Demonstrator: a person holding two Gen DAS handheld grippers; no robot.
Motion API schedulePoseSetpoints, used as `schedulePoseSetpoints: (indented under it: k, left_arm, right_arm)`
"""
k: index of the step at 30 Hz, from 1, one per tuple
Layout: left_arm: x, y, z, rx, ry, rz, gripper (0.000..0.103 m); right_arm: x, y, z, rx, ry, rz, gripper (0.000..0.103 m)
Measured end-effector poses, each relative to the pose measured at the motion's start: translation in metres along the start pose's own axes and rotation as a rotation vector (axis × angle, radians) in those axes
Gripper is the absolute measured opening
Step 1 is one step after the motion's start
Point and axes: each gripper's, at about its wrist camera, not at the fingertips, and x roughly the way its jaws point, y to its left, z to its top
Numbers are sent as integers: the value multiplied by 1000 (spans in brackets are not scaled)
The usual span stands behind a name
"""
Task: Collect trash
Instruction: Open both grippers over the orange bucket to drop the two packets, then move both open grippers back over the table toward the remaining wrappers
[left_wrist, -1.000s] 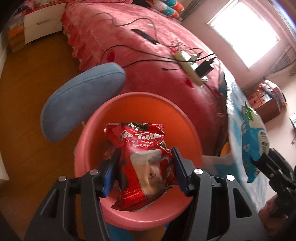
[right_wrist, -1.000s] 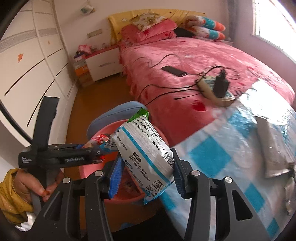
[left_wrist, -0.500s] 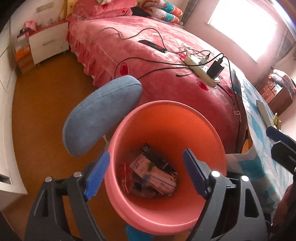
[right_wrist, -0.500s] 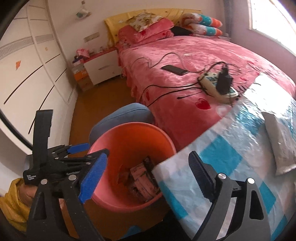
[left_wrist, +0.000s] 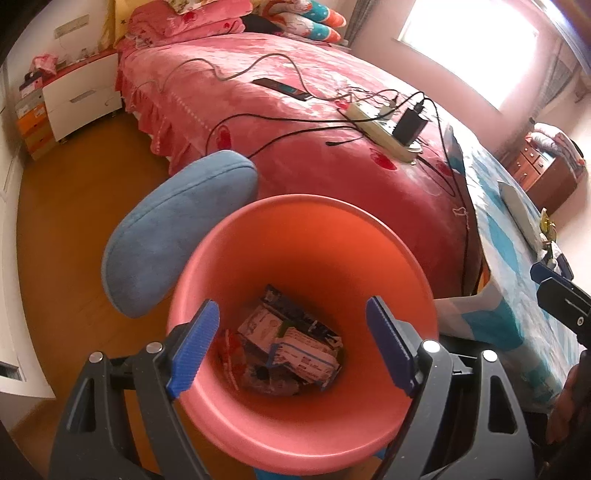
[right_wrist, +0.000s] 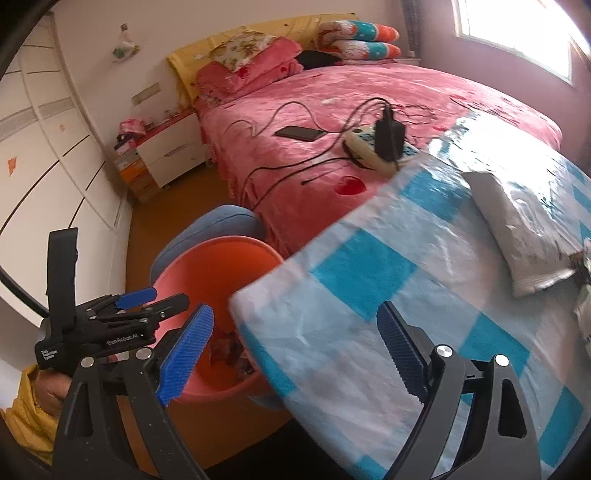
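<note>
My left gripper (left_wrist: 291, 350) and right gripper (right_wrist: 295, 350) gape empty | wrappers (left_wrist: 295, 350) lie in bin (left_wrist: 303, 221) bottom | silver pouch (right_wrist: 517, 225) near tablecloth's (right_wrist: 369, 277) right edge: light, crinkly, slippery; pinch its edge.

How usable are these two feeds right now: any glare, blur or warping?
Left wrist view: window blown out to white, bin contents sharp, fisheye bends the edges. Right wrist view: checked cloth smeared by motion, glare patch near the power strip.

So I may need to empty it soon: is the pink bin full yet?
Not full. The bin holds only a shallow layer of wrappers at the bottom, with most of its inner wall bare above them.
</note>
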Motion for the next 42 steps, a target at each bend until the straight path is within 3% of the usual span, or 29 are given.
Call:
schedulePoseSetpoints:
  k: [12,29,42]
  left_arm:
    - [-9,-39,9,66,-26,-46,83]
    - [-21,-98,17,160,-35,-31,83]
    - [-24,-154,14,261,-30,-27,83]
  right_arm:
    - [-35,-44,-11,109,-78,-56,89]
    - [-74,-97,-25,195,-177,-169,90]
    - [-94,-148,-45,292,-204,-198,90]
